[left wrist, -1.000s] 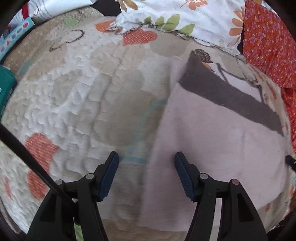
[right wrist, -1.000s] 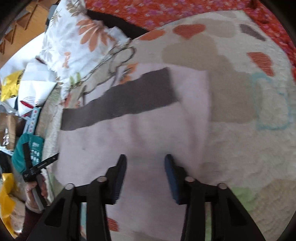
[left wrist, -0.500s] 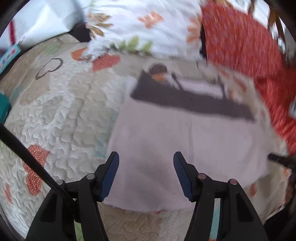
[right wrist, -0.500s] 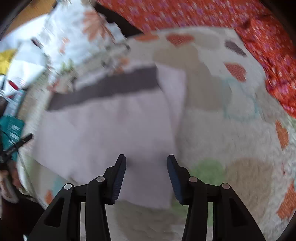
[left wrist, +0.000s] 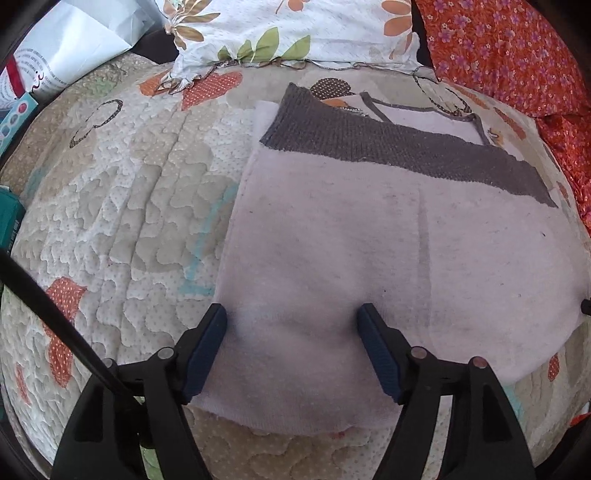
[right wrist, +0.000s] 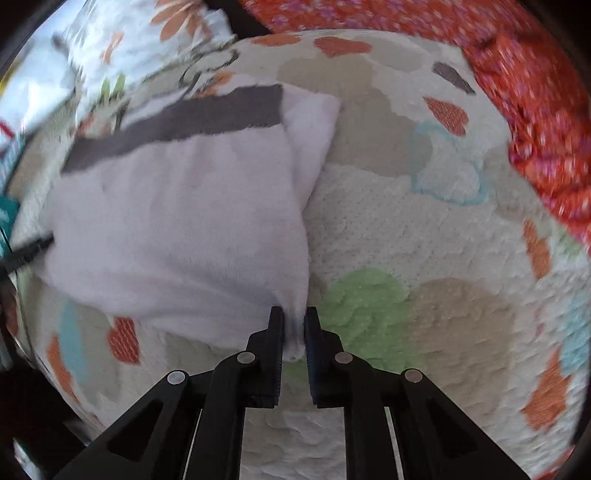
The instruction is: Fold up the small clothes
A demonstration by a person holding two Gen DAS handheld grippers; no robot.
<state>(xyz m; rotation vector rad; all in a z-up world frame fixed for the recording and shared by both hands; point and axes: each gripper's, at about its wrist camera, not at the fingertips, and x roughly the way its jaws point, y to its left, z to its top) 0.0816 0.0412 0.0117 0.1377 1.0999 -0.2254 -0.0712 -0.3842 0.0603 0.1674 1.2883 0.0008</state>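
A small pale pink garment (left wrist: 369, 251) with a dark grey knit band (left wrist: 388, 147) lies flat on the quilted bedspread (left wrist: 129, 206). My left gripper (left wrist: 291, 332) is open, its fingers low over the garment's near left part. In the right wrist view the same garment (right wrist: 177, 206) lies left of centre, its grey band (right wrist: 177, 122) at the far side. My right gripper (right wrist: 294, 325) is shut on the garment's near right corner, and the cloth bunches between the pads.
A floral pillow (left wrist: 295, 29) lies at the head of the bed. An orange flowered cloth (left wrist: 517, 51) lies at the right. A teal box (left wrist: 9, 218) and white paper bags (left wrist: 66, 44) sit at the left edge.
My right gripper moved to the garment's near right corner and closed on it. My left gripper came closer and lower over the garment's near left part, still open.
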